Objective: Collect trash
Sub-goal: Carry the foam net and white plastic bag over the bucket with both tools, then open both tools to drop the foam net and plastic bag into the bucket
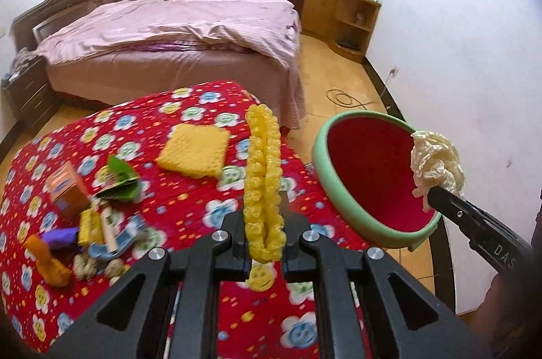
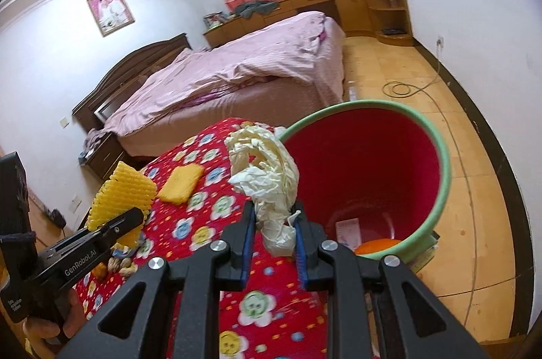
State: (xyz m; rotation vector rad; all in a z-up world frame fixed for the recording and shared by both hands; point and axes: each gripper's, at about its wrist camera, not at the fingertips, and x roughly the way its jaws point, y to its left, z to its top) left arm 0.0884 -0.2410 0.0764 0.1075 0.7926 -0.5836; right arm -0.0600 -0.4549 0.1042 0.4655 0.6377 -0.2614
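**Mia:** What is the left gripper doing?

**Ben:** It is squeezed tight on a yellow foam net. The net stands up between its two fingers, over the red flowery blanket.

**Mia:** And the right gripper?

**Ben:** It pinches a crumpled ball of white paper. The paper sits just beside the rim of the bin, on the blanket side.

**Mia:** What does the bin look like?

**Ben:** Red inside with a green rim. It is next to the blanket's edge, on the floor side. At the bottom I see a small white card and something orange.

**Mia:** Is more trash left?

**Ben:** Yes. A second yellow foam pad lies flat on the blanket. Farther left there is a pile: a little orange box, a green wrapper, a purple thing, some peanuts and an orange peel.

**Mia:** What is behind it all?

**Ben:** A big bed with a pink cover.
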